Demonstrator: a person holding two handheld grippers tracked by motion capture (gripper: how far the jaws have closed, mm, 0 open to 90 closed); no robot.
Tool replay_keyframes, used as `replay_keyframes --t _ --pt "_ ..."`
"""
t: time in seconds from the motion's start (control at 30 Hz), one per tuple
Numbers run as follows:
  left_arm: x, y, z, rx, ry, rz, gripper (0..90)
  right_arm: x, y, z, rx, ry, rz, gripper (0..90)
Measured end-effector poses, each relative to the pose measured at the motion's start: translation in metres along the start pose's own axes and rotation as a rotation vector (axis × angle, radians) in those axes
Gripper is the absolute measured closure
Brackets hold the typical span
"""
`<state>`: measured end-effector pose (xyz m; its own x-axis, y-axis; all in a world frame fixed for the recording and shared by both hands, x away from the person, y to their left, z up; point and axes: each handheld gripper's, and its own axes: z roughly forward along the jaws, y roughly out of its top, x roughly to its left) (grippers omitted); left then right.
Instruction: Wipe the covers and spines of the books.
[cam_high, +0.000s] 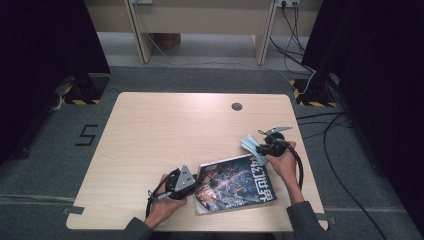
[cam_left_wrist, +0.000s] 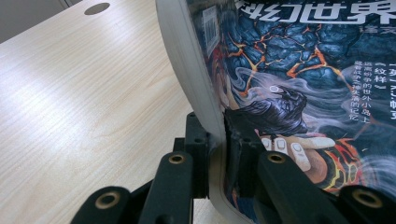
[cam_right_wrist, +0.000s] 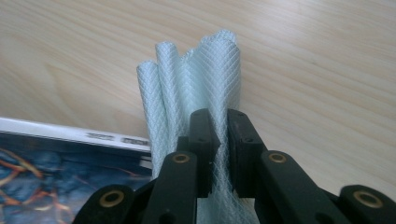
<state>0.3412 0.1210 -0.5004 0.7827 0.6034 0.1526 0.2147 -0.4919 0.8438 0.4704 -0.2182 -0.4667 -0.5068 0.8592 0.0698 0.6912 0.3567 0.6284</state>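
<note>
Here, left hand-held gripper (cam_left_wrist: 215, 140) clamped on magazine (cam_left_wrist: 299, 93) titled "幻世界", right hand-held gripper (cam_right_wrist: 219, 135) pinching folded mesh cloth (cam_right_wrist: 196, 79).

A recording lab: bare wooden table (cam_high: 150, 145) on grey carpet (cam_high: 45, 165), black curtains (cam_high: 40, 45), trailing cables (cam_high: 340, 165).

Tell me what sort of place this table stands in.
Probably a recording room or lab, not a home. The light wooden table stands alone on grey carpet, black curtains hang at both sides, and loose cables trail across the floor to stands marked with yellow-and-black tape.
</note>
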Motion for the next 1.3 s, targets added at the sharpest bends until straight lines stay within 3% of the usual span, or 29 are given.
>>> replay_keyframes --t 0.1,0.3,0.47,0.57,0.87,0.97,1.03,1.1,1.3 --pt "0.001 0.0 0.0 0.0 -0.003 -0.003 80.0 -0.006 -0.003 0.0 -0.008 0.002 0.017 81.8" --pt "0.0 0.0 0.0 -0.001 -0.001 -0.003 80.0 -0.006 -0.002 0.001 0.002 -0.015 0.009 81.9" --pt "0.001 0.0 0.0 0.002 -0.003 -0.004 80.0 -0.001 -0.001 -0.002 -0.006 0.004 0.005 81.9" --pt "0.001 0.0 0.0 0.002 -0.003 -0.002 80.0 0.01 0.002 -0.003 -0.016 0.036 -0.019 81.9" --pt "0.001 0.0 0.0 0.002 -0.001 -0.002 80.0 0.066 0.017 -0.012 -0.057 0.193 -0.128 81.9" --pt "0.001 0.0 0.0 0.002 -0.002 -0.003 80.0 0.077 0.02 -0.014 -0.057 0.202 -0.159 82.0" --pt "0.001 0.0 0.0 0.002 -0.002 -0.002 80.0 0.075 0.02 -0.013 -0.054 0.208 -0.151 82.0" --pt "0.0 0.0 0.0 0.002 -0.001 0.001 80.0 0.068 0.019 -0.011 -0.047 0.182 -0.139 81.9" --pt "0.0 0.0 0.0 0.0 -0.001 0.001 80.0 0.034 0.009 -0.007 -0.029 0.109 -0.065 81.9"
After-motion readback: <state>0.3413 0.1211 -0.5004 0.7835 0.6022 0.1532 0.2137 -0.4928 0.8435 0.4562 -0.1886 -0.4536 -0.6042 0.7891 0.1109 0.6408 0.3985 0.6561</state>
